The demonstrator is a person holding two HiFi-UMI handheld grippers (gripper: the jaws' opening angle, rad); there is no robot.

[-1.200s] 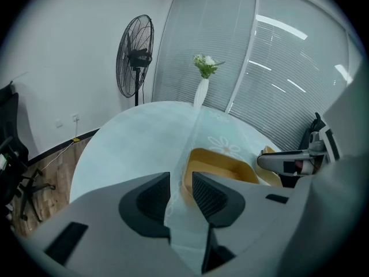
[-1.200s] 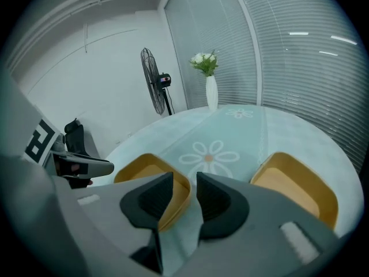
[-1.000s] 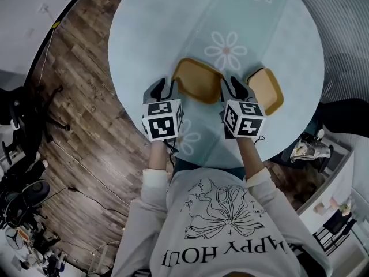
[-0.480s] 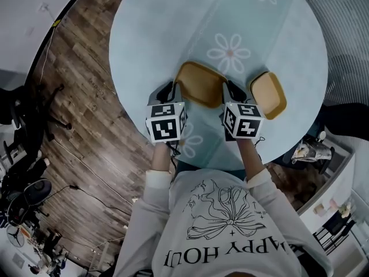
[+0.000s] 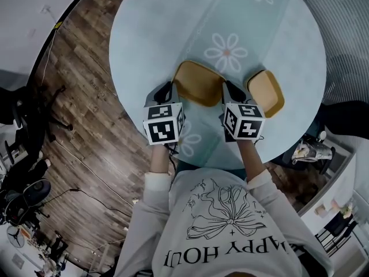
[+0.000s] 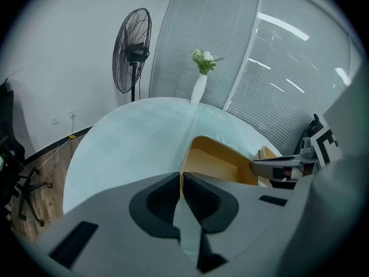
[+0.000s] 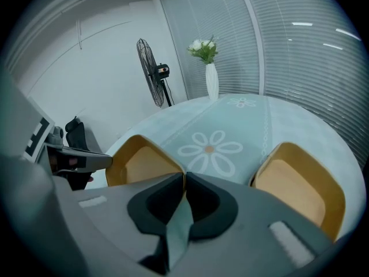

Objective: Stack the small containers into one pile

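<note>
Two shallow yellow containers sit on the round pale blue table [image 5: 173, 22]. The larger container [image 5: 199, 82] is between my grippers; the smaller container [image 5: 266, 92] lies to its right, apart from it. My left gripper [image 5: 171, 89] is closing on the larger container's left rim [image 6: 185, 154], and the thin rim sits between the pads. My right gripper [image 5: 226, 89] is closing on the same container's right corner [image 7: 173, 160], pads pinching the edge. In the right gripper view the smaller container [image 7: 300, 186] lies just right of the jaws.
A white vase with flowers [image 7: 211, 77] stands at the table's far edge. A pedestal fan [image 6: 134, 51] stands on the floor beyond it. The table's near edge [image 5: 230, 163] is just behind my grippers. Daisy prints [image 5: 226, 52] mark the cloth.
Both grippers' jaws have gone from wide apart to pinched on the larger container's rim. The hands have barely shifted. Neither container has moved.
</note>
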